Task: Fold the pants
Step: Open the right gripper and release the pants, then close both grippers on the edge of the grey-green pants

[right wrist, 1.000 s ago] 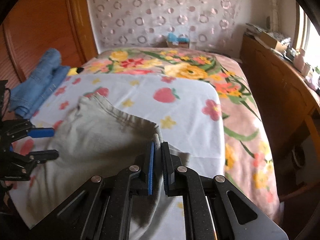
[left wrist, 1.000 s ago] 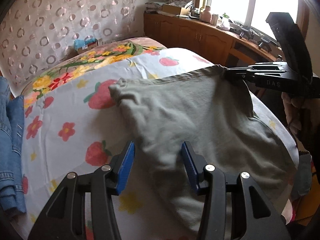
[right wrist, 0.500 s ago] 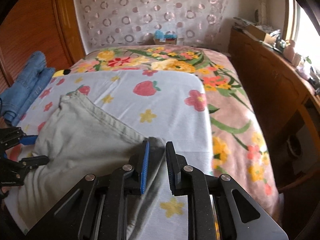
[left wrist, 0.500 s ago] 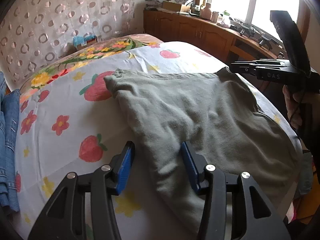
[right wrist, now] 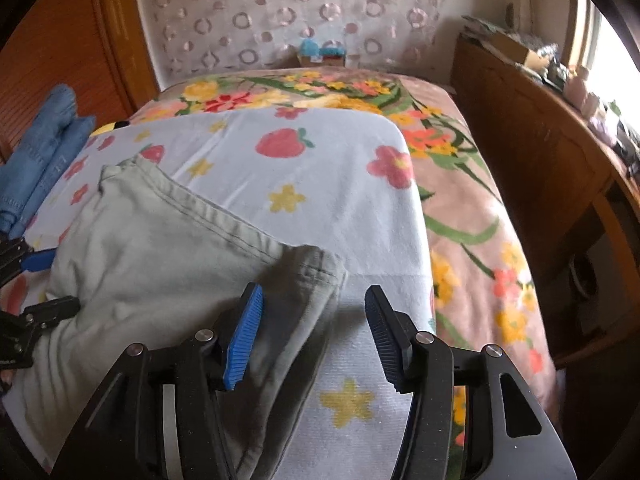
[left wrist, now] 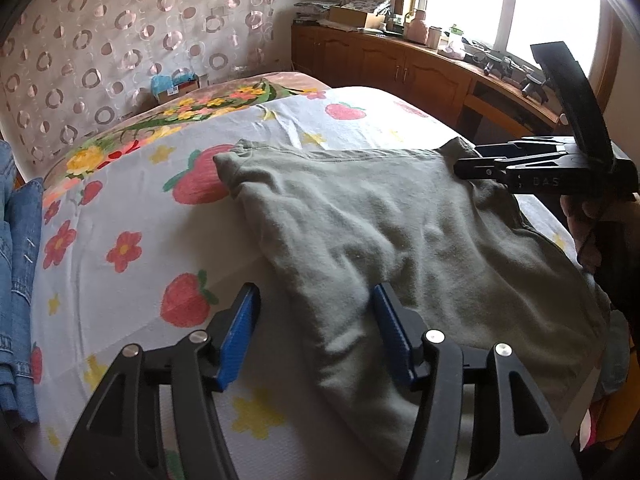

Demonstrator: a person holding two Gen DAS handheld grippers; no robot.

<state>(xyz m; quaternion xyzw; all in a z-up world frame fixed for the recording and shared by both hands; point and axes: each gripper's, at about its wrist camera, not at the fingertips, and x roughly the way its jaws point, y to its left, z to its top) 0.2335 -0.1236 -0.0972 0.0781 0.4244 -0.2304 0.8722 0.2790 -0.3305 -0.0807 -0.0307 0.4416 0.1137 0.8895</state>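
Grey-green pants [left wrist: 380, 220] lie flat on the strawberry-print sheet [left wrist: 120, 280], their hem edge facing the headboard. My left gripper [left wrist: 314, 296] hovers over their near left edge. Its jaws are opening, with cloth between the blue pads but not pressed by them. In the right wrist view, the right gripper [right wrist: 313, 296] sits above the pants' [right wrist: 160, 248] right corner. Its jaws are opening too, and the corner lies loose on the sheet under the left pad. The right gripper [left wrist: 464, 168] shows side-on at the pants' far right corner, and the left gripper [right wrist: 52, 282] at the far left.
Folded blue jeans [left wrist: 16, 260] are stacked at the bed's left side, also seen as jeans [right wrist: 44, 148]. A wooden cabinet [left wrist: 400, 64] with clutter runs under the window on the right. A small box [left wrist: 176, 86] rests at the headboard. A person's hand [left wrist: 584, 228] grips the right tool.
The right gripper went from shut on the pants' corner to open, and the corner dropped onto the sheet. The lifted pants settled flat. The left jaws widened a little.
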